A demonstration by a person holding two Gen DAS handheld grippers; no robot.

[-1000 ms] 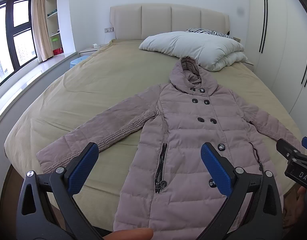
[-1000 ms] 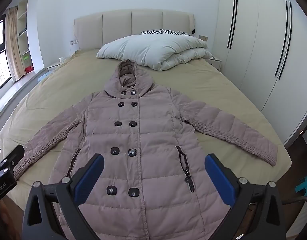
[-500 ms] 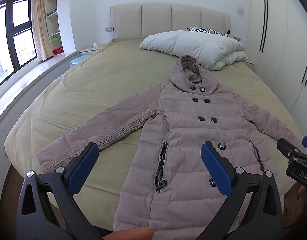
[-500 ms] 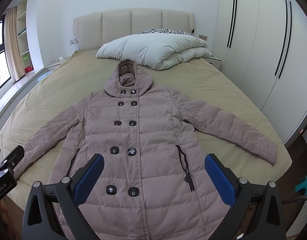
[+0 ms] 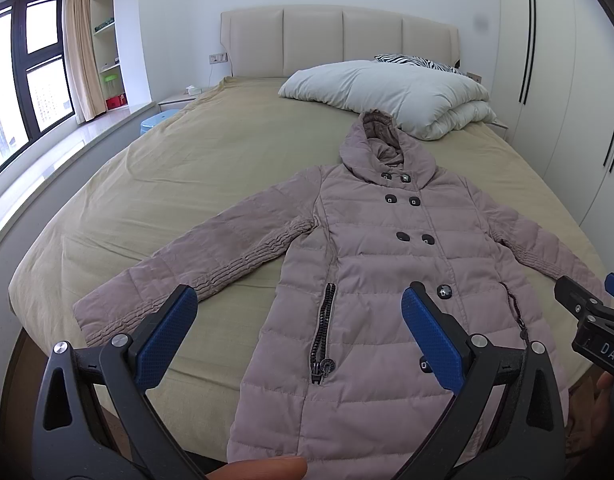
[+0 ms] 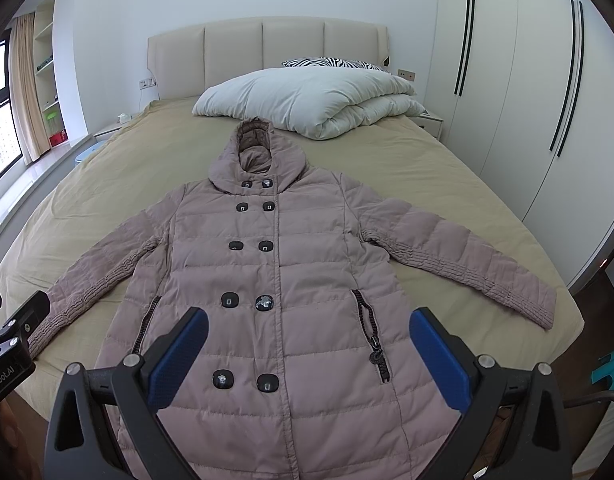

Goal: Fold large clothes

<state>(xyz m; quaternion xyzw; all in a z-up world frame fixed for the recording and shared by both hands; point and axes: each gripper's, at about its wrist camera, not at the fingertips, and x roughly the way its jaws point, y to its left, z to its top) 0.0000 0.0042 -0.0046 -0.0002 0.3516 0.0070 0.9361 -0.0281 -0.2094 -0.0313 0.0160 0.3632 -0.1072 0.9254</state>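
Window: dark-framed window (image 5: 25, 68) at the upper left of the left wrist view, with a beige curtain (image 5: 81, 44) beside it.
Bed: bed (image 5: 167, 184) with a smooth khaki cover, lightly creased, filling the middle of both views; padded cream headboard (image 6: 267, 52) in vertical panels at the top.
Duvet: puffy white folded duvet (image 6: 311, 96) upper centre, with a zebra-striped pillow (image 6: 335, 63) behind it.
Coat: mauve quilted hooded coat (image 6: 275, 280) lying flat and face up on the bed, unfolded, hood toward the headboard, sleeves spread to both sides with ruched cuffs, two columns of dark glossy buttons, zipped pockets.
Wardrobe: white wardrobe (image 6: 527, 92) with slim black handles at the right edge.
Change: the coat lies as it did a second ago; both views are almost unchanged, the coat a touch lower in frame.
Left gripper: left gripper (image 5: 299, 344) hangs over the coat's lower left part at the bottom of its view, its blue textured pads (image 5: 167, 340) spread wide apart, holding nothing.
Right gripper: right gripper (image 6: 307, 354) hangs over the coat's hem, fingers likewise wide apart with nothing between them.
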